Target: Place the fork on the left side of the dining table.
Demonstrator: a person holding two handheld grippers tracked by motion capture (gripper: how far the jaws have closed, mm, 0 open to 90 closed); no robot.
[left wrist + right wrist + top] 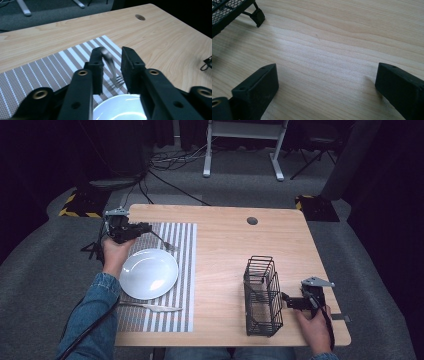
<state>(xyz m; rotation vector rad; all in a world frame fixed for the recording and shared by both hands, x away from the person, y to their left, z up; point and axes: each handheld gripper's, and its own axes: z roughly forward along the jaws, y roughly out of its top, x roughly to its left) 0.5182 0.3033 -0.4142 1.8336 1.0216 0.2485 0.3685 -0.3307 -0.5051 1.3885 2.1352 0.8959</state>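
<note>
At the far left of the table my left gripper hangs over a striped placemat. In the left gripper view its jaws stand a little apart. A metal fork hangs between them, blurred and tilted tines-down. Its handle end lies against the left fingertip, with a gap to the other one. The fork slopes down toward the mat beside a white plate. My right gripper rests open at the front right, next to a black wire basket, with bare wood between its jaws.
A knife lies on the placemat in front of the plate. A round hole sits near the table's far edge. A foot of the basket stands just ahead of my right gripper. A desk frame stands on the floor beyond.
</note>
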